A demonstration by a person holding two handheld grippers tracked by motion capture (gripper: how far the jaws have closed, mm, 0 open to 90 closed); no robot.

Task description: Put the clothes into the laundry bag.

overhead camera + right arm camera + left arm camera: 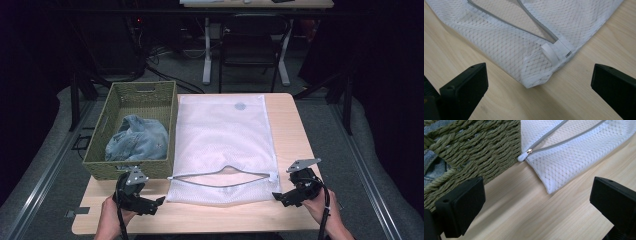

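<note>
Left gripper (159,202) and right gripper (276,196) both stand wide open and empty, low at the near corners of the white mesh zippered laundry bag (220,145) lying flat on the pale wooden table (292,125).

Risk: thin mesh may slip or bunch under a shallow pinch, collapsing the unzipped mouth.

Left gripper view shows the zip pull (524,156) against the green woven basket (142,100); the high view alone shows the crumpled blue denim garment (137,140) lying inside that basket.

White mesh-cloth bag (220,140) (grey zipper (529,30)); woven basket (165,107); matt wood table (287,130).

Evenly lit table (290,130), dark surroundings; close views sharp, soft shadows.
</note>
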